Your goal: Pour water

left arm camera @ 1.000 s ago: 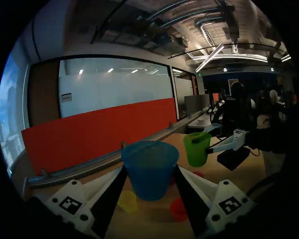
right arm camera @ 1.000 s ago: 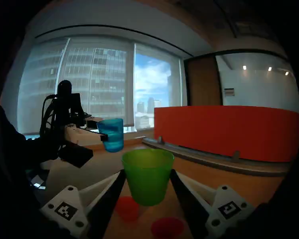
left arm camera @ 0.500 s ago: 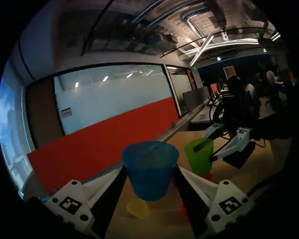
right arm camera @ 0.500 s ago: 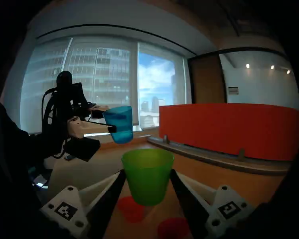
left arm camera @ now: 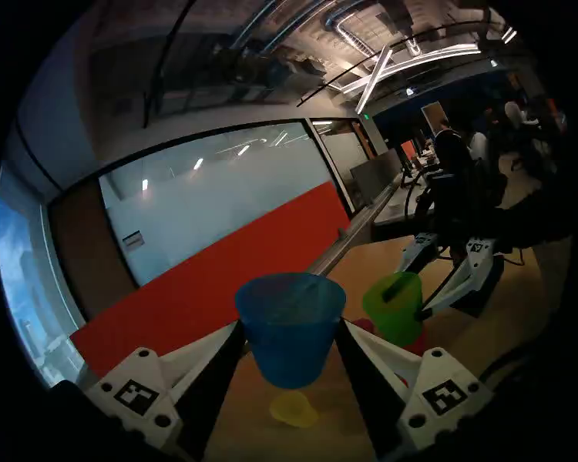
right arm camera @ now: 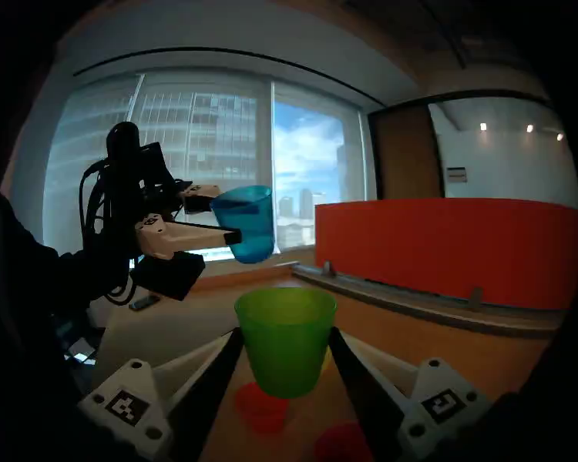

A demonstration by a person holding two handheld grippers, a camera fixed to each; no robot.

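No word, number or brand can be read anywhere. The only markings are black-and-white square code patterns (left arm camera: 136, 395), one on each white finger base of the left gripper (left arm camera: 290, 339), and matching patterns (right arm camera: 126, 407) on the right gripper (right arm camera: 286, 346); they carry no letters. A small white notice (left arm camera: 132, 239) hangs on the pale glass wall (left arm camera: 235, 185), just above the left end of the long orange-red panel (left arm camera: 212, 285). In the right gripper view the notice (right arm camera: 456, 175) sits above that panel (right arm camera: 443, 246). Its print is too small to make out.
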